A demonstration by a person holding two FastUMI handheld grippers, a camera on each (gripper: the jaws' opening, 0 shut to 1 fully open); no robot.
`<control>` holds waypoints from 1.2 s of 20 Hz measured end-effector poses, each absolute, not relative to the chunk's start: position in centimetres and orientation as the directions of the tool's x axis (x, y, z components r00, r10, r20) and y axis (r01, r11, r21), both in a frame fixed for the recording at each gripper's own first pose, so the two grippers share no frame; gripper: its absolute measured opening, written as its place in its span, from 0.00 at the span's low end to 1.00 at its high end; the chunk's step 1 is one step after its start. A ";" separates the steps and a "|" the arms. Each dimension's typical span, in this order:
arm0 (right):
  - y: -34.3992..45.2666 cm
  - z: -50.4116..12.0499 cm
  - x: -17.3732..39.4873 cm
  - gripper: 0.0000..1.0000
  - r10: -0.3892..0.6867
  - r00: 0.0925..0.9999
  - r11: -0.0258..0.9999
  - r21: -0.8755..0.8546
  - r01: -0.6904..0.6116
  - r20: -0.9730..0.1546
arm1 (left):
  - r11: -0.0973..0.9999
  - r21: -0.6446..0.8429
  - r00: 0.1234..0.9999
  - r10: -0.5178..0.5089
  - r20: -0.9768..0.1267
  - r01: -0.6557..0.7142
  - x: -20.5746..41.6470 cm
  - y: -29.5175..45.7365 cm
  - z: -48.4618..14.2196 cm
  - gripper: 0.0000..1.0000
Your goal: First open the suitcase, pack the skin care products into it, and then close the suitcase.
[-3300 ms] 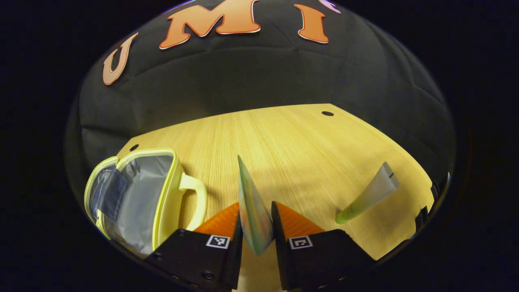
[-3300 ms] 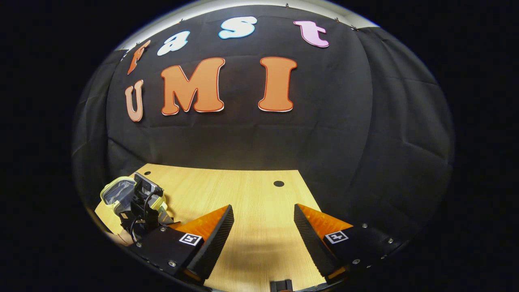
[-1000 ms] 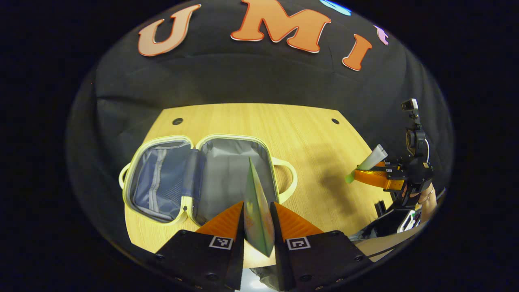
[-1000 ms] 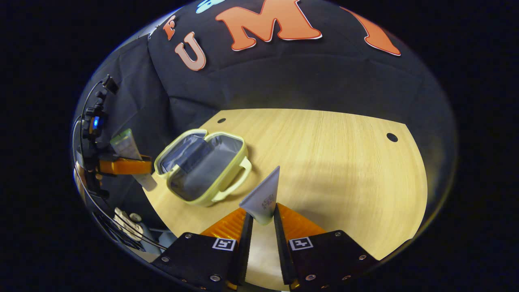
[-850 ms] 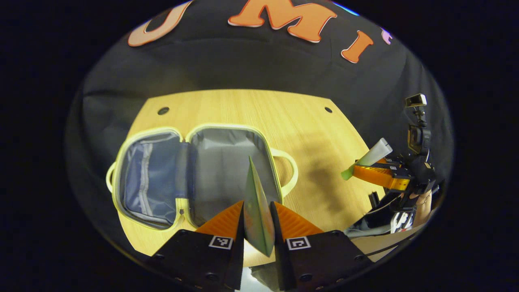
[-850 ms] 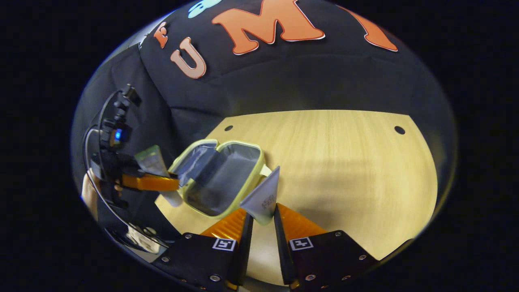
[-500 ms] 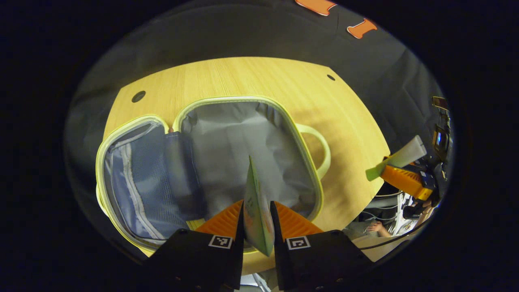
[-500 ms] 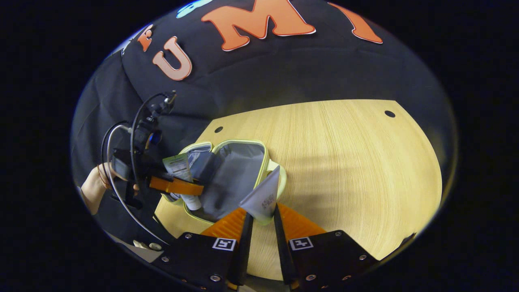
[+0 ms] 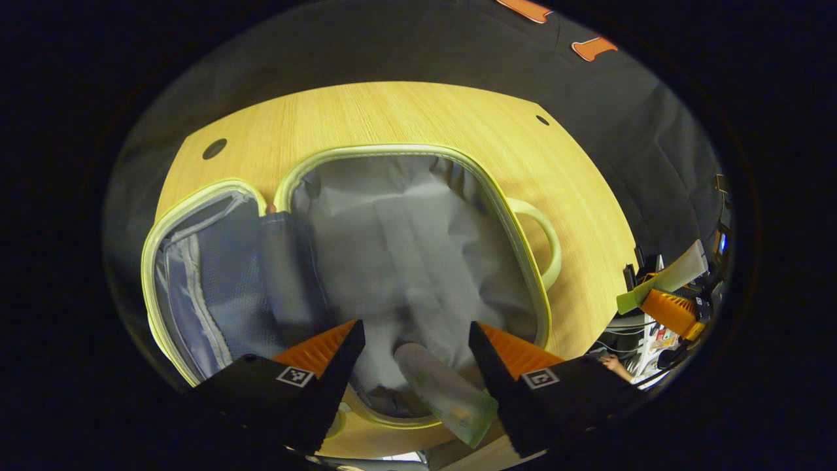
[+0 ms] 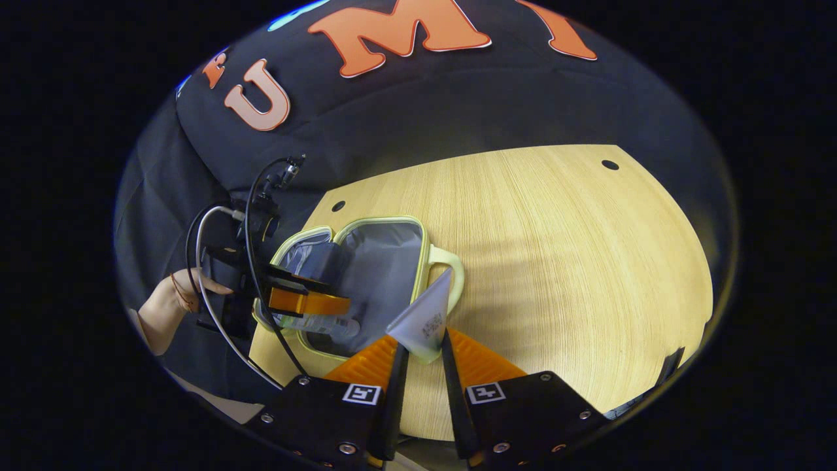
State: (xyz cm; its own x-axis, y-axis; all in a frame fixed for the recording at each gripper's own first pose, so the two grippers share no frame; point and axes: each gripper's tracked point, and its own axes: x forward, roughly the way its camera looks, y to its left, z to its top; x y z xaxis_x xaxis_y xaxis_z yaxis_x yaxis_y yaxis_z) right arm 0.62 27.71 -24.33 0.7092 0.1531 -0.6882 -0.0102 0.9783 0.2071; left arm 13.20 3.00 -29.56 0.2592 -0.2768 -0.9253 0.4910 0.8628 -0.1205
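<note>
The pale-yellow suitcase (image 9: 392, 149) lies open flat on the wooden table (image 9: 405, 108), grey lining up, a mesh pocket in its left half. My left gripper (image 9: 415, 327) hovers open over the right half. A pale tube with a greenish end (image 9: 444, 392) lies loose between its fingers, across the suitcase's near rim. My right gripper (image 10: 424, 347) is shut on a grey-white tube (image 10: 424, 317), held upright just right of the suitcase (image 10: 379, 268). In the right gripper view the left gripper (image 10: 307, 302) hangs over the suitcase's near corner with its tube (image 10: 320, 324) below it.
The suitcase handle (image 9: 546, 235) sticks out toward the right gripper (image 9: 667, 307), which shows with its tube (image 9: 660, 284) past the table's right edge. A hand (image 10: 163, 301) holds the left gripper. Bare wood (image 10: 556, 248) stretches right of the suitcase; round holes mark the far corners.
My left gripper has opened and let go of its tube, which has dropped flat onto the suitcase's near edge. The right gripper has kept its tube and edged closer to the suitcase.
</note>
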 end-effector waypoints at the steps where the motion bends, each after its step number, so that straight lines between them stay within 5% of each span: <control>1: 27.8 -24.2 0.7 0.34 0.151 0.708 0.980 0.201 -0.014 -0.690 | 0.865 -0.107 0.278 -0.271 -0.922 0.490 13.3 3.4 -29.2 0.98; 13: 28.5 -23.9 1.0 0.34 0.173 0.707 0.976 0.216 -0.029 -0.686 | 0.872 -0.060 0.362 -0.264 -0.894 0.486 12.9 4.4 -29.4 0.98; 14: 28.3 -23.8 1.1 0.34 0.170 0.707 0.976 0.215 -0.026 -0.686 | 0.856 -0.089 0.316 -0.282 -0.906 0.509 12.1 3.9 -29.4 0.91; 17: 28.2 -23.4 1.1 0.34 0.174 0.713 0.975 0.219 -0.030 -0.679 | 0.816 -0.037 0.340 -0.281 -0.898 0.576 11.6 3.0 -28.8 0.36; 24: 27.4 -23.3 1.4 0.34 0.166 0.708 0.977 0.212 -0.024 -0.686 | 0.784 0.163 0.466 -0.175 -0.867 0.598 20.9 0.2 -29.9 0.30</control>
State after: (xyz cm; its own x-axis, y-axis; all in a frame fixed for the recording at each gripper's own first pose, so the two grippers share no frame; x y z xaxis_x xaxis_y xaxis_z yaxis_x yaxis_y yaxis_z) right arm 1.39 27.38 -23.28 0.7082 0.1661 -0.6862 -0.0238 0.9770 0.2120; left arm 20.85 0.24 -29.91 0.4660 -0.1750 -0.8673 0.5985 0.7843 0.1633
